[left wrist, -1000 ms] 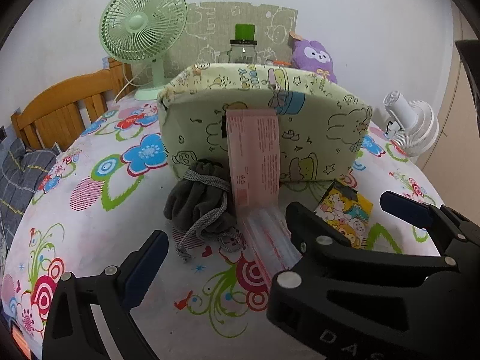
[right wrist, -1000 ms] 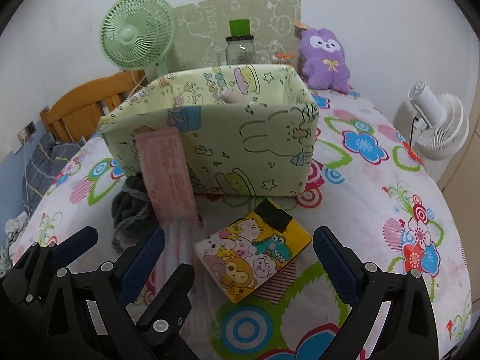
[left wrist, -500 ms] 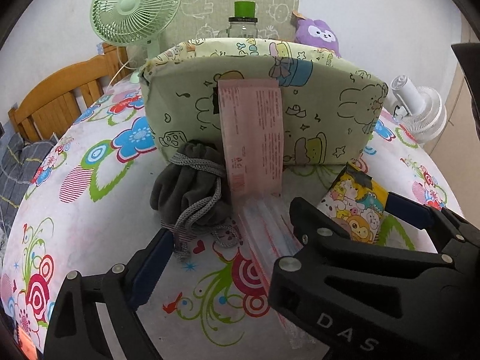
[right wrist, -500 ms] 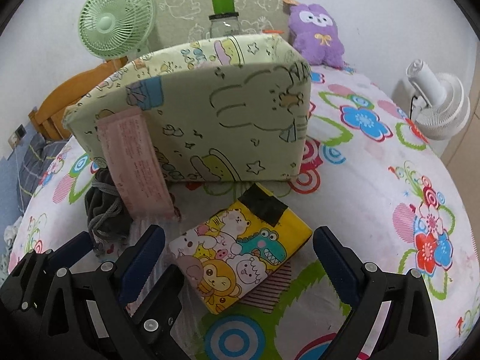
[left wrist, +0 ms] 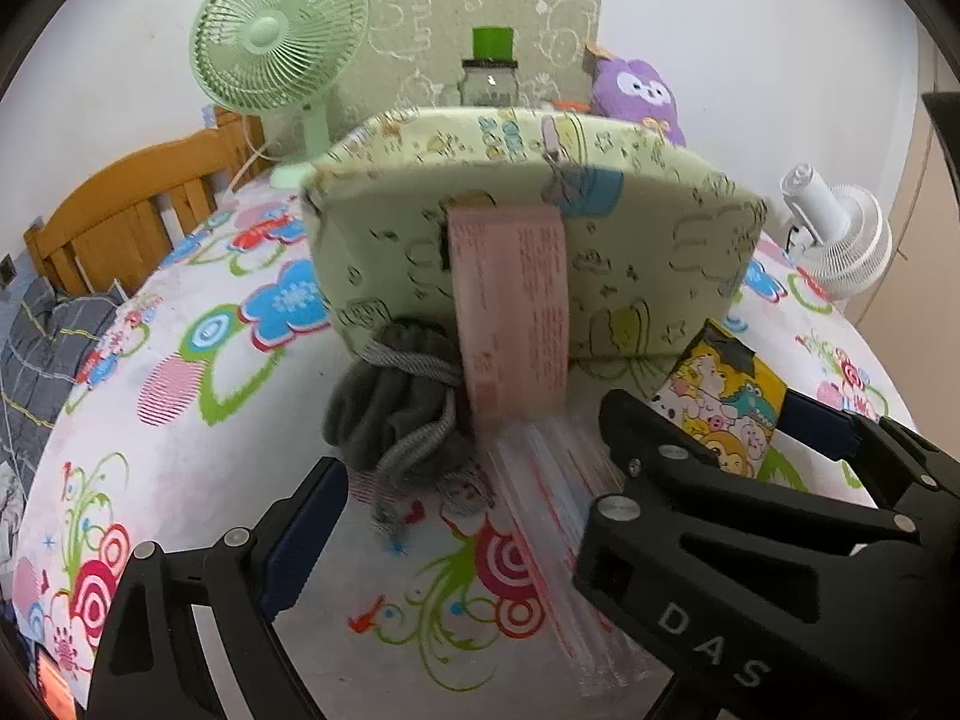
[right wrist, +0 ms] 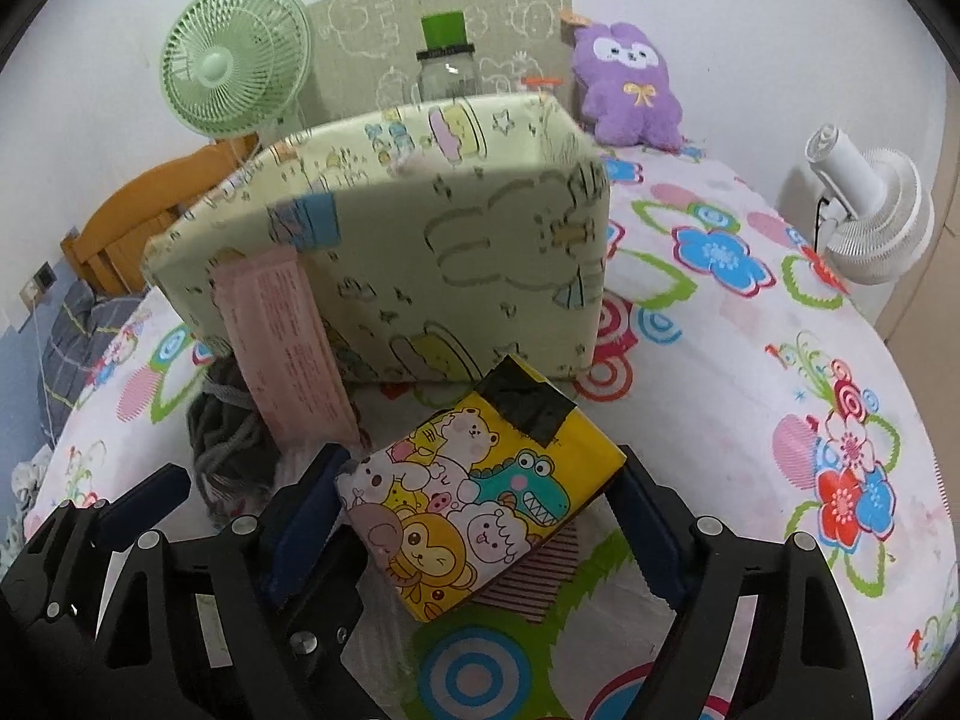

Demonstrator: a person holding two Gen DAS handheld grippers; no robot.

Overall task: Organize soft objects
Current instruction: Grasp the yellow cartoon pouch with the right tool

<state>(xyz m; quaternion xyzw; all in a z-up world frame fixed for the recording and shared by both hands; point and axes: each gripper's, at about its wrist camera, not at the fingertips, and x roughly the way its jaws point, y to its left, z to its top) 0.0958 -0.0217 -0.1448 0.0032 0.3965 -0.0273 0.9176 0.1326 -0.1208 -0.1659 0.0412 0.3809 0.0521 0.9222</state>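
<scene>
The floral-clothed bench (right wrist: 750,324) carries everything, and I place things by the pale green fabric bin (right wrist: 420,228) standing on it. A pink printed packet (right wrist: 282,348) leans against the bin's near wall. At the bin's foot on that side sits a grey drawstring pouch (left wrist: 396,414), and just in front of the packet lies a clear plastic sleeve (left wrist: 564,516). The cartoon-printed yellow pack (right wrist: 480,498) lies in front of the bin's near corner, apart from it.

My right gripper (right wrist: 480,516) straddles that yellow pack; its jaws have just been closing with the pack between them, one pad at each side, though I can't say either presses firmly yet. My left gripper (left wrist: 474,480) hangs open in front of the pouch and sleeve, holding nothing; only one of its fingers shows plainly.

I judge the step in hand is taking the yellow pack to drop it into the bin. To do it well I should keep the pads square across the pack's sides, squeeze gently since it looks soft, then lift clear of the bin's rim. The leaning packet is close to my inner finger and could topple.

Readable writing: "DAS" on the gripper body in the left view. The packet's print is too small to read.
</scene>
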